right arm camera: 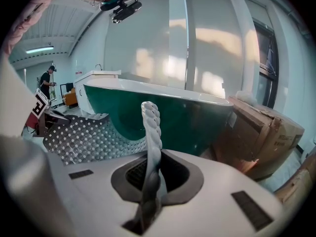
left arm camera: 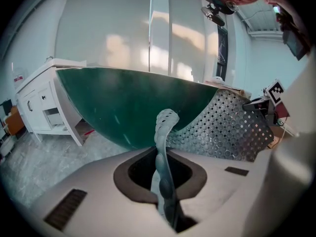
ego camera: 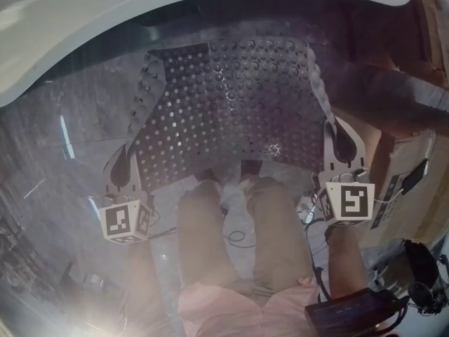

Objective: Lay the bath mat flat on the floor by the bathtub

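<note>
A perforated grey bath mat (ego camera: 224, 111) stretches low over the floor (ego camera: 77, 125), just in front of the green bathtub (left arm camera: 113, 107). The left gripper (ego camera: 128, 161) and right gripper (ego camera: 339, 140) each have their fingers pinching a curled side edge, at the corners farthest from the bathtub.

**Head view:** camera above the person's legs, facing steeply down on the bath mat (ego camera: 231, 104), with the bathtub (ego camera: 84, 20) rim across the top edge. Glare washes out the lower left corner.

**Left gripper view:** camera riding the left gripper (ego camera: 125, 163), seemingly near floor level, facing the bathtub's green wall at close range.

**Right gripper view:** the same, from the right gripper (ego camera: 342, 146).

Both gripper views share that wall and the bath mat's perforated sheet, seen from opposite ends. The head view takes in both at once.
</note>
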